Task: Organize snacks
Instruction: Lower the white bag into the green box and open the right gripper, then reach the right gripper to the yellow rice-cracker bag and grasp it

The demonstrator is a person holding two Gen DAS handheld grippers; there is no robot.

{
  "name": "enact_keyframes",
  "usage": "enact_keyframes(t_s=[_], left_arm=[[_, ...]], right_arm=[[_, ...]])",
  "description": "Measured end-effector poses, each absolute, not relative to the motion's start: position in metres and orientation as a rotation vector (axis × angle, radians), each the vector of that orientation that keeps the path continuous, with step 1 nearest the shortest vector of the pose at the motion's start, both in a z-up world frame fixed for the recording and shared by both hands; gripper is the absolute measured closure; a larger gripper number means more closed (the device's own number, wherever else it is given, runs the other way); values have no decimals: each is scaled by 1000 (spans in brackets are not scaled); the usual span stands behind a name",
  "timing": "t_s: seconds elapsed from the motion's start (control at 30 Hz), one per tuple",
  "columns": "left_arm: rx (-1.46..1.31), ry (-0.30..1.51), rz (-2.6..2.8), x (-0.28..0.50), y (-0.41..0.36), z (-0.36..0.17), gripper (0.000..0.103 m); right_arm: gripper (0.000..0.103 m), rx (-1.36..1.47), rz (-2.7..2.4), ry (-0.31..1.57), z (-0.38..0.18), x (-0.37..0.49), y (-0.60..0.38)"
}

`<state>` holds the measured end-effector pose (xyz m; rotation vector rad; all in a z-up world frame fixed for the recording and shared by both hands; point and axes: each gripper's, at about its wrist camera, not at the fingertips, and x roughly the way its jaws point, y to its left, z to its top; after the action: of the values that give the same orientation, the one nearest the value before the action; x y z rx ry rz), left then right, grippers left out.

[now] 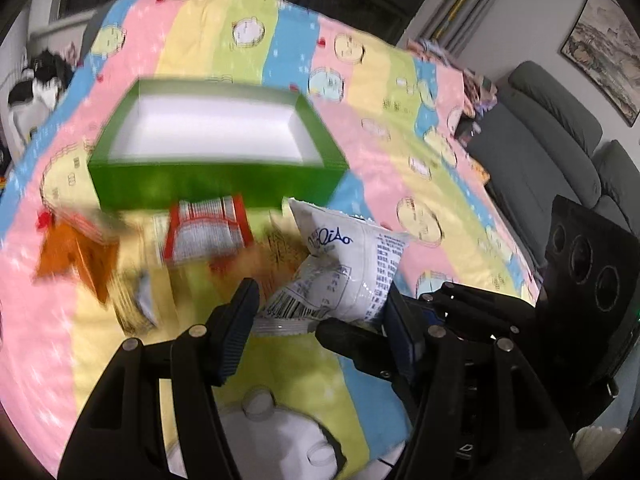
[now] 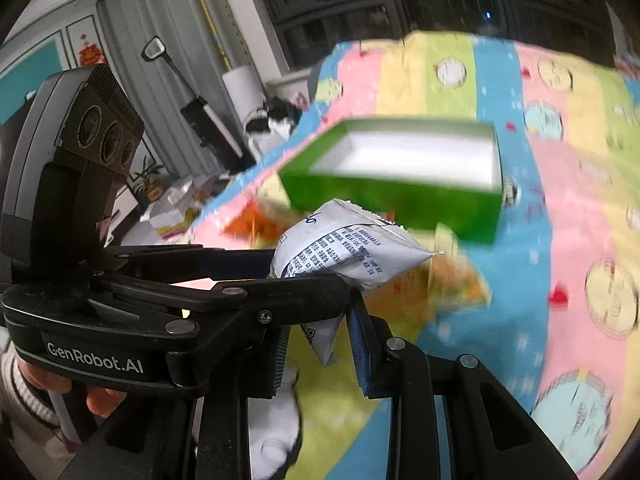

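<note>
Both wrist cameras look forward and down along their own fingers, from close above the striped blanket, toward the green box. The left view faces its long side squarely; the right view sees it from farther right. Both share the box and the white packet just before it.

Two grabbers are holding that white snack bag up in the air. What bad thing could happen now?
Both grip the one white snack bag, the left hand-held gripper and the right hand-held gripper, so pulling apart might tear it. The right one seems to pinch only a corner, so it could slip. It might also miss the green box.
</note>
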<state>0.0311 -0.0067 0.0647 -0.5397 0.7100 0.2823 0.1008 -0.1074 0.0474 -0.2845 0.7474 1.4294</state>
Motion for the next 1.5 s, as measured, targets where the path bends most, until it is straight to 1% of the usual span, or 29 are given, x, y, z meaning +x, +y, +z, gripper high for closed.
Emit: enact_keyframes(t_s=[0.13, 0.27, 0.43, 0.57, 0.63, 0.67, 0.7, 0.73, 0.77, 0.87, 0.9, 1.07, 1.13, 1.2, 1.5], left_arm=[[-516, 677, 308, 51, 22, 81, 42], [-537, 678, 326, 73, 58, 81, 42], [-567, 698, 355, 94, 90, 74, 42], [-603, 736, 384, 110, 110, 59, 42], [-628, 749, 396, 114, 116, 52, 39], [-644, 756, 404, 115, 119, 48, 37], [-650, 762, 420, 115, 121, 46, 32], [-648, 761, 434, 113, 122, 46, 25], [-644, 757, 447, 110, 122, 46, 22], [-624, 739, 481, 97, 120, 52, 14], [-611, 731, 499, 91, 117, 55, 11], [-579, 687, 565, 58, 97, 63, 9], [-578, 683, 582, 50, 87, 61, 1], [-587, 674, 584, 39, 76, 59, 1], [-523, 712, 637, 21, 31, 57, 1]], right_arm=[[73, -276, 1429, 683, 66, 116, -76], [73, -278, 1427, 668, 73, 141, -36], [73, -288, 1433, 704, 65, 164, 3], [73, -305, 1427, 740, 52, 178, 25], [72, -325, 1408, 764, 44, 182, 33], [66, -341, 1373, 770, 39, 184, 38], [61, -353, 1350, 772, 35, 186, 39], [60, -357, 1334, 776, 32, 188, 38], [58, -343, 1332, 784, 31, 190, 35], [46, -299, 1327, 780, 35, 195, 19], [45, -282, 1321, 769, 38, 196, 11], [45, -222, 1341, 740, 51, 191, -28], [43, -209, 1358, 740, 54, 185, -45], [40, -218, 1362, 746, 52, 177, -60], [40, -291, 1386, 833, 25, 149, -102]])
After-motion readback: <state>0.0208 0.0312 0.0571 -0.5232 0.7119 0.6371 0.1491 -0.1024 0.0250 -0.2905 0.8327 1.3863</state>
